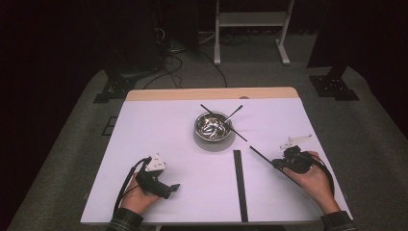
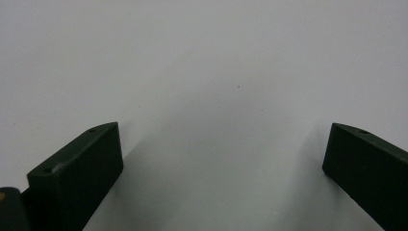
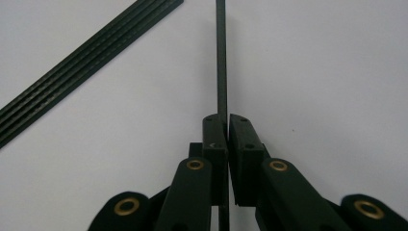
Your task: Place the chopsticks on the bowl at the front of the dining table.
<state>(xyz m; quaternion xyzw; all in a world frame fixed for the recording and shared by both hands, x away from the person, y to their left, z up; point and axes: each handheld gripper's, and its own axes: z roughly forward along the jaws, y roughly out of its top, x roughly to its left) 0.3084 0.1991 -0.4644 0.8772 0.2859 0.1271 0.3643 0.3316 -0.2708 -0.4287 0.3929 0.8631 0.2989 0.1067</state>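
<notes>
A steel bowl stands at the middle of the white table, with two thin black sticks leaning crossed over its rim. My right gripper is shut on another thin black stick, which points up and left toward the bowl, low over the table. Left of it lies a flat bundle of long black strips. At the near left my left gripper rests on the table, its jaws wide open over bare white surface.
The table's far edge is a bare wooden strip. Behind the table, on the grey floor, are a white stand, black stand feet and cables. The bowl holds small shiny bits.
</notes>
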